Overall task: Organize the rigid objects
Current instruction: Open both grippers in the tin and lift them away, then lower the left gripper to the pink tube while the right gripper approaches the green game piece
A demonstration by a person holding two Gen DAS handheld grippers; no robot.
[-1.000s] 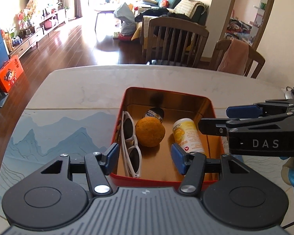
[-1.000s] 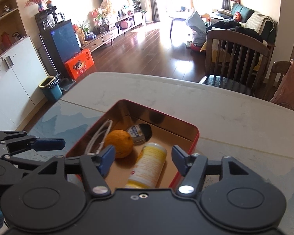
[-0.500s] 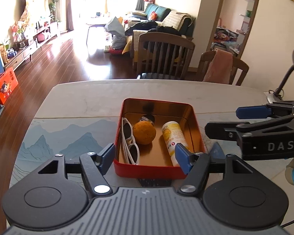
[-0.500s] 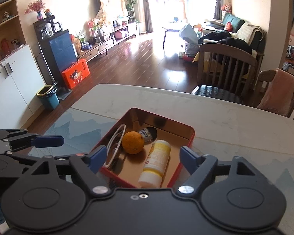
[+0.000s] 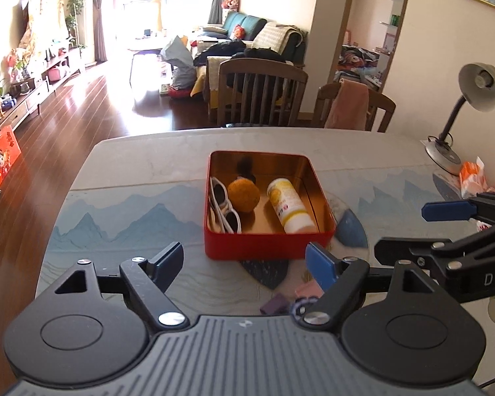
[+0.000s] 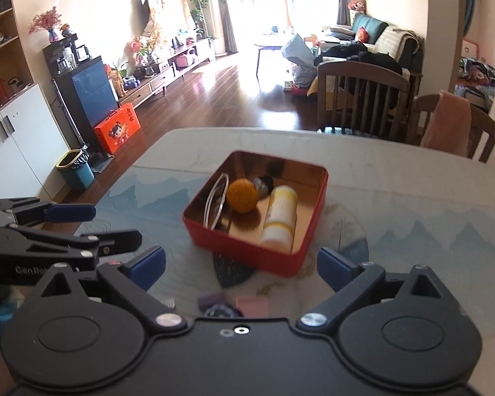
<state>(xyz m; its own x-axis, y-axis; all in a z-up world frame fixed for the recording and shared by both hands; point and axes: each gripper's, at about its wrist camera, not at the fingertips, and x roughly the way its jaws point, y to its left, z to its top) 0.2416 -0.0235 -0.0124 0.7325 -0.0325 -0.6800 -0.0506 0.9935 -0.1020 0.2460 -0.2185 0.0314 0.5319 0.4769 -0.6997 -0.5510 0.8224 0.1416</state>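
A red tin box (image 5: 267, 246) (image 6: 247, 251) stands on the table with its gold inside showing. In it lie white sunglasses (image 5: 226, 209) (image 6: 216, 203), an orange (image 5: 243, 195) (image 6: 242, 195), a yellow-and-white bottle (image 5: 288, 209) (image 6: 279, 216) on its side and a small dark-capped jar (image 5: 246, 171) (image 6: 264, 184) behind the orange. My left gripper (image 5: 246, 260) hangs in front of the box, jaws opening, nothing between them. My right gripper (image 6: 241, 264) is also short of the box, jaws opening wide and empty. Each gripper shows in the other's view.
The table (image 5: 142, 161) has a mountain-print mat (image 5: 132, 224). A desk lamp (image 5: 455, 115) and orange-white packets (image 5: 472, 181) sit at its right edge. Small purple and pink blocks (image 5: 290, 298) (image 6: 234, 302) lie just under the grippers. Wooden chairs (image 5: 262, 92) stand behind the table.
Both grippers have drawn back and up from the box, which now looks smaller and fully in view. Both pairs of jaws have spread wider.
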